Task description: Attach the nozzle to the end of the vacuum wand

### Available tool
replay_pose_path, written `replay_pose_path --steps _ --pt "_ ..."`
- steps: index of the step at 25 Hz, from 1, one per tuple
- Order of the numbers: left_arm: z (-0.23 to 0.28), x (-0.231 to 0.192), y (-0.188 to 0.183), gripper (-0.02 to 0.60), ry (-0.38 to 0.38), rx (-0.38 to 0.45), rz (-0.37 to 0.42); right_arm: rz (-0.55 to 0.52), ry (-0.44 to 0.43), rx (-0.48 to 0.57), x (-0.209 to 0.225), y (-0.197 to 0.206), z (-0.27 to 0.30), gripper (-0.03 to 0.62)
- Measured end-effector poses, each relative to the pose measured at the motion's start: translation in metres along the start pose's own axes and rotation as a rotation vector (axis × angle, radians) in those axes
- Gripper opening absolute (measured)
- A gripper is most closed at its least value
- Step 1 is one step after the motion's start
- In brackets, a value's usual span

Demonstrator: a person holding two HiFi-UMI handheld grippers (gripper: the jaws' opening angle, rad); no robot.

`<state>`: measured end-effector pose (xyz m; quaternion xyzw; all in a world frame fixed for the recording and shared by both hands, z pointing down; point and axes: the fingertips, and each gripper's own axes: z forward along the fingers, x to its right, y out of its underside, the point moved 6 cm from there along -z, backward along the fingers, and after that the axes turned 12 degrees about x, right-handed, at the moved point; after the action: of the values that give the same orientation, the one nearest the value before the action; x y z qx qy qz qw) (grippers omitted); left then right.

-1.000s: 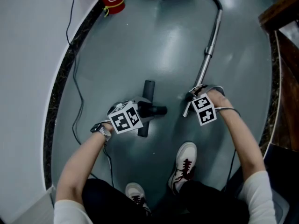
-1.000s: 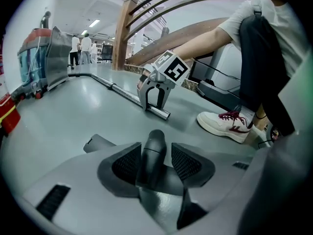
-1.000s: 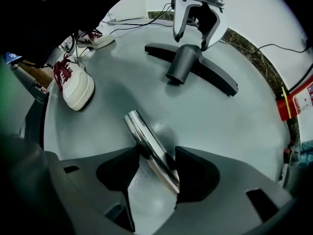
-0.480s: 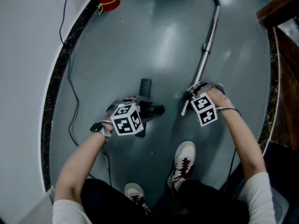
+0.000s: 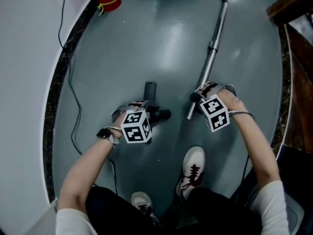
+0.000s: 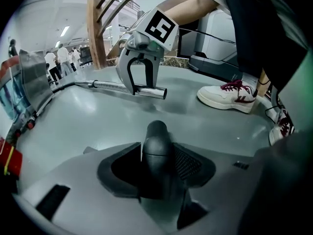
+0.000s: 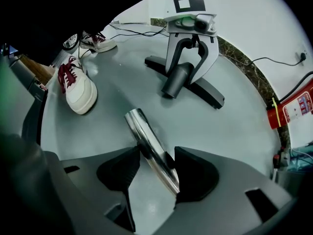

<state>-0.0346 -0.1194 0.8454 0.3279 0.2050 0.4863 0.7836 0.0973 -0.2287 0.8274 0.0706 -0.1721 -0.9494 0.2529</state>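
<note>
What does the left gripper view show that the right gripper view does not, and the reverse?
Only the left gripper view: the right gripper from outside, clamped on the wand, a wooden railing and distant people. Only the right gripper view: the left gripper from outside, its jaws just closing on the nozzle, plus a fire extinguisher. Both: the white shoe with red laces, the grey floor, the wand and the nozzle.

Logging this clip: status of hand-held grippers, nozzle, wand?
Left hand-held gripper just closing on nozzle neck. Right hand-held gripper clamps wand end. Nozzle on floor, unattached. Shoe near wand.
</note>
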Motion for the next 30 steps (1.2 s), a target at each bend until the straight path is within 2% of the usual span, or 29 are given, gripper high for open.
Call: replay_pose_path --steps 4,7,13,30 --pt "-0.003 0.002 0.002 0.19 -0.024 -0.032 0.011 0.004 0.004 0.006 0.005 -0.005 0.0 0.233" --pt "-0.014 0.002 0.011 0.19 -0.064 -0.031 -0.05 0.007 0.021 0.027 0.018 -0.015 0.001 0.232" --pt "-0.052 -0.004 0.032 0.189 -0.195 0.025 -0.214 0.028 0.038 0.068 0.049 -0.037 0.013 0.225" --pt "-0.133 -0.004 0.051 0.189 -0.446 0.215 -0.446 0.048 0.105 0.157 0.121 -0.092 0.017 0.212"
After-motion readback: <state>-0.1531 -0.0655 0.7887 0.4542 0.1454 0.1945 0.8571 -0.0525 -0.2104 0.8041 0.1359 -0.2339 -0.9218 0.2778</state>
